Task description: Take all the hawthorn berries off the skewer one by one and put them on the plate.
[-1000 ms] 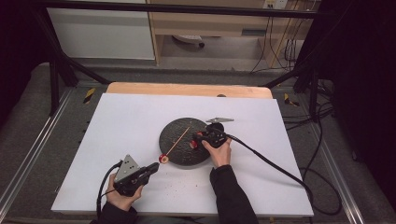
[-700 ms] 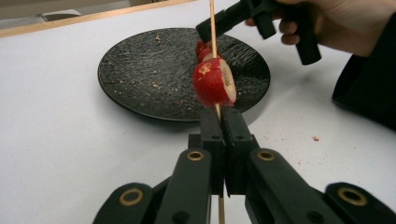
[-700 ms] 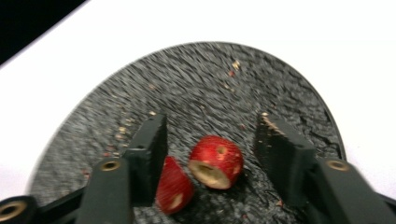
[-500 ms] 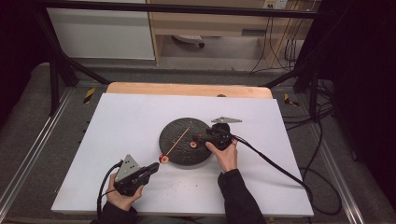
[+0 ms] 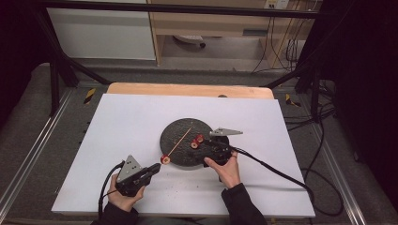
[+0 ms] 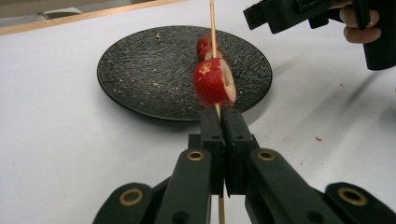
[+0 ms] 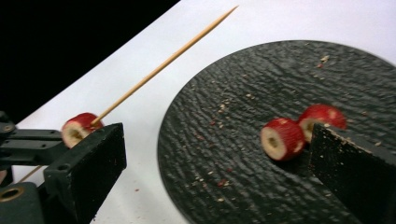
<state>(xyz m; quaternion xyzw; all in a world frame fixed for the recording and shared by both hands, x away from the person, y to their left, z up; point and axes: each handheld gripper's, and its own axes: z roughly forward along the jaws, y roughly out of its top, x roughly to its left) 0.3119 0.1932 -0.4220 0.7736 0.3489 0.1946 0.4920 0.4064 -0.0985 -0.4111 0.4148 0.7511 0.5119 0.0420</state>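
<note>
My left gripper [image 6: 218, 122] is shut on a thin wooden skewer [image 6: 213, 25] that slants up over a black textured plate [image 6: 154, 70]. One red, pale-centred fruit slice [image 6: 212, 83] is threaded on the skewer just past the jaws. In the high view the left gripper [image 5: 157, 167] sits at the plate's near left edge. Two more red slices [image 7: 281, 138] [image 7: 322, 116] lie on the plate [image 7: 243, 93]. My right gripper [image 7: 215, 154] hovers over the plate's near right part; its jaws have just been opening, stand wide apart and grip nothing, with the slices close to the right jaw.
The plate [image 5: 174, 133] rests on a white sheet [image 5: 122, 122] over a wooden table. Crumbs dot the plate and the sheet. A cable [image 5: 272, 168] trails right from the right gripper. Metal frame legs and shelving stand beyond the table.
The right gripper has opened and drawn back a little toward the plate's near right side, leaving the red slices on the plate. The left gripper and skewer have stayed put.
</note>
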